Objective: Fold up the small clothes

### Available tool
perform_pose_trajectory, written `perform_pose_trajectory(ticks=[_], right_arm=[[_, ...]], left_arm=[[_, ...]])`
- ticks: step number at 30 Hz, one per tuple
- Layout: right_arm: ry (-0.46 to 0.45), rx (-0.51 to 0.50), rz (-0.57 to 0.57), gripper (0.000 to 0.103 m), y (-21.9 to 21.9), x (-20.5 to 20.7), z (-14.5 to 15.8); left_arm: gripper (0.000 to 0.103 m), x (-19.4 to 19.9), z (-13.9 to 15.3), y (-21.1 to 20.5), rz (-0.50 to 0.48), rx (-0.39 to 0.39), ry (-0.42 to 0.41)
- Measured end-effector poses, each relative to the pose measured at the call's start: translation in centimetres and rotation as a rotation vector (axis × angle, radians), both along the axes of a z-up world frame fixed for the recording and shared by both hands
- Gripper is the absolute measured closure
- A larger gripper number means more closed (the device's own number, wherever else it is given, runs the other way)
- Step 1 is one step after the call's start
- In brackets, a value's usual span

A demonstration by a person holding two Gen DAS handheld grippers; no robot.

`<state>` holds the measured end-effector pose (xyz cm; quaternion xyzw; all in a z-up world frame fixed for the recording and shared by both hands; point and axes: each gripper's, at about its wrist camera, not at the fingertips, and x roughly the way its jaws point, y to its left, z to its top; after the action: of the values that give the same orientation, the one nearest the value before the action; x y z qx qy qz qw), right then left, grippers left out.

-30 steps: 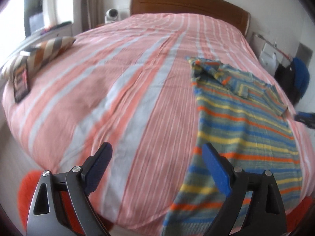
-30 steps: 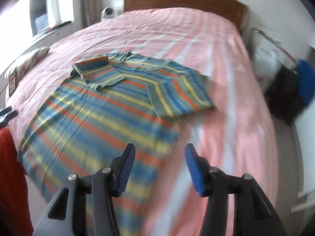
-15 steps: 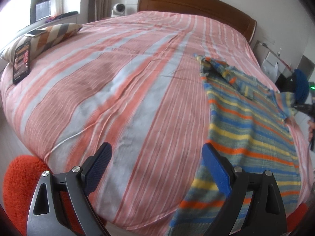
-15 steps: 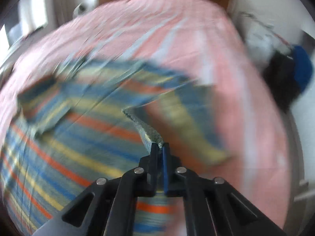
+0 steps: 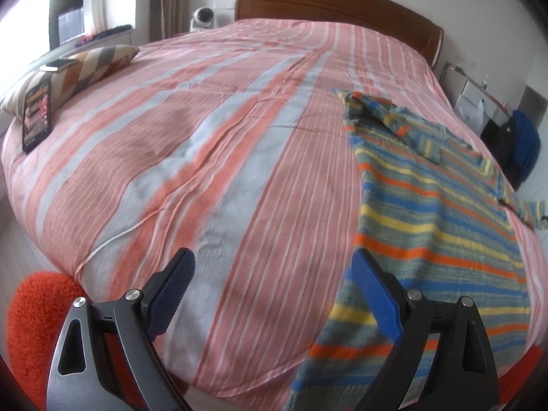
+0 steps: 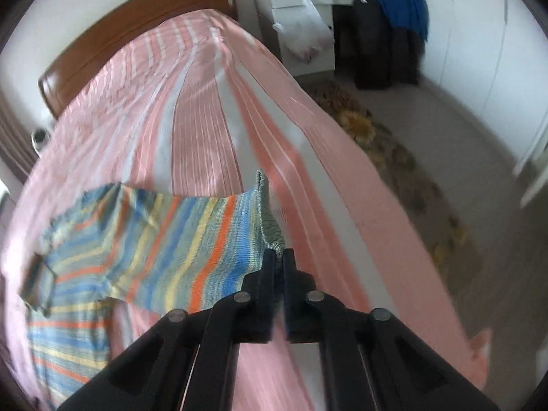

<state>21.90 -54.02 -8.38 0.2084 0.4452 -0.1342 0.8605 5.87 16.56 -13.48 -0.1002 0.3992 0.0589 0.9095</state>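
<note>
A striped knit sweater (image 5: 431, 212) in blue, yellow, orange and grey lies flat on the right side of the bed, its hem hanging over the near edge. My left gripper (image 5: 274, 287) is open and empty, above the near bed edge, left of the sweater. My right gripper (image 6: 279, 260) is shut on the cuff of the sweater's sleeve (image 6: 191, 239) and holds the sleeve lifted and stretched out to the right over the bed. The other sleeve (image 5: 397, 120) lies folded across the chest.
The bed (image 5: 205, 157) has a pink and grey striped cover and a wooden headboard (image 5: 335, 3). A patterned pillow (image 5: 85, 72) and a phone (image 5: 36, 116) lie at its left edge. An orange rug (image 5: 37, 311) is below. A white cabinet (image 6: 301, 10) and dark bags (image 6: 387, 41) stand beside the bed.
My right gripper closed on the sleeve cuff and pulled the sleeve up and outward, turning toward the bed's right side. My left gripper stayed open and shifted only slightly.
</note>
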Motion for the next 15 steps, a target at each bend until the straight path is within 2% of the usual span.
perform_pose_trajectory(ticks=[2, 6, 9, 11, 14, 15], right_arm=[[-0.017, 0.033, -0.038, 0.099, -0.1, -0.7, -0.3], [0.099, 0.047, -0.049, 0.1, -0.3, -1.9, -4.2], [0.062, 0.087, -0.066, 0.1, -0.5, -2.6, -4.5], [0.024, 0.149, -0.065, 0.099, -1.1, -3.2, -4.4], [-0.024, 0.304, -0.104, 0.096, -2.8, -4.1, -4.9], [-0.04, 0.371, -0.123, 0.092, -3.4, -4.4, -5.3]], left_arm=[[0.009, 0.1, -0.2, -0.1, -0.002, 0.005, 0.005], [0.009, 0.3, -0.6, -0.1, -0.01, -0.001, 0.032], [0.009, 0.2, -0.5, 0.0, -0.01, 0.006, 0.028], [0.009, 0.2, -0.5, 0.1, -0.006, 0.001, 0.027], [0.009, 0.3, -0.7, 0.1, -0.004, -0.012, 0.036], [0.009, 0.3, -0.7, 0.1, -0.006, -0.011, 0.038]])
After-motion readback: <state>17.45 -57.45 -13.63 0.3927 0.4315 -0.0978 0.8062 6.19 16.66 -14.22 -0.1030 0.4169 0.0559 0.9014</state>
